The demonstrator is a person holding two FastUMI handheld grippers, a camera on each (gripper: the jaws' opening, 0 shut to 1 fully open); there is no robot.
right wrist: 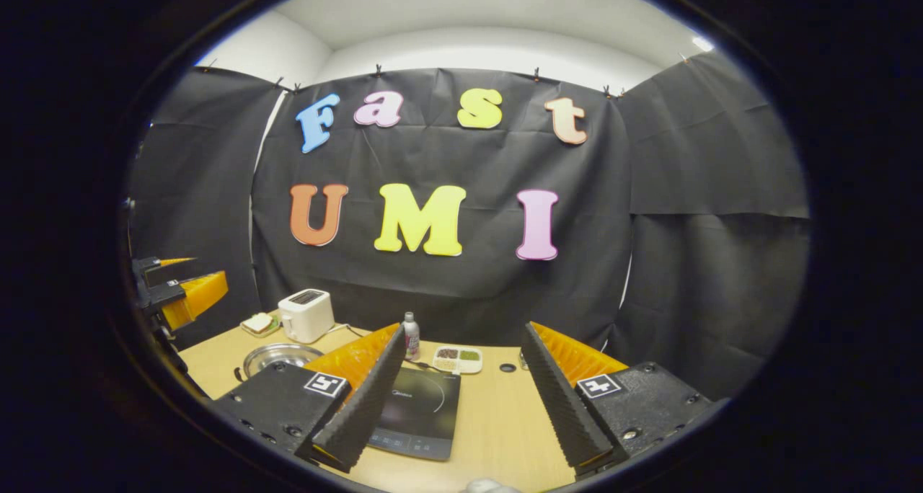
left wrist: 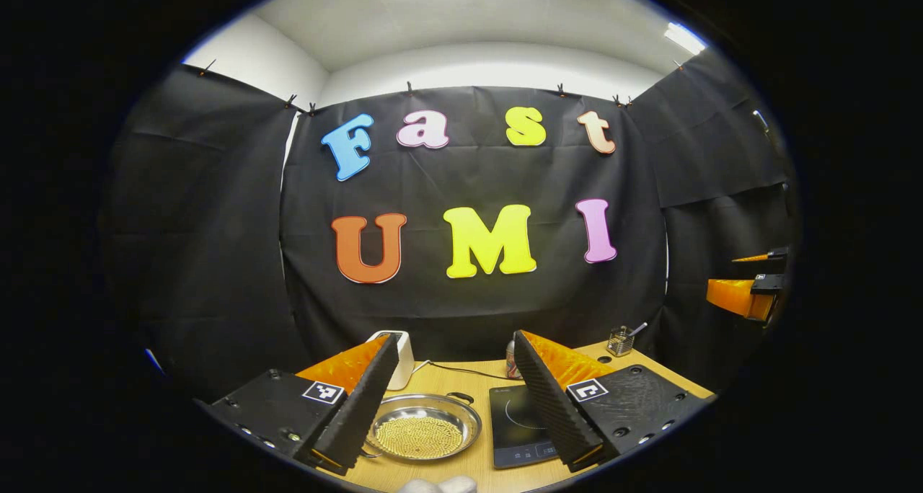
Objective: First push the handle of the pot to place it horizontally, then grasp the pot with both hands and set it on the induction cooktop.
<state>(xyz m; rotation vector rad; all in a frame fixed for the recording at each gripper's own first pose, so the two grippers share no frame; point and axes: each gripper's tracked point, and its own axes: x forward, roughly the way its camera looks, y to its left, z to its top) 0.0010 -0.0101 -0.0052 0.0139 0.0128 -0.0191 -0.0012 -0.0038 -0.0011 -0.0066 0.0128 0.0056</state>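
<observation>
A shallow steel pot holding small yellow beads sits on the wooden table, low between my left gripper's fingers. One black handle points to its far right and the other to its near left, so the handles stand diagonal. The black induction cooktop lies just right of the pot. My left gripper hangs open above the table, holding nothing. In the right gripper view, my right gripper is open over the cooktop, with the pot farther left.
A white toaster and a plate with a sandwich stand behind the pot. A small bottle and a divided dish sit behind the cooktop. A glass jar stands at the far right corner.
</observation>
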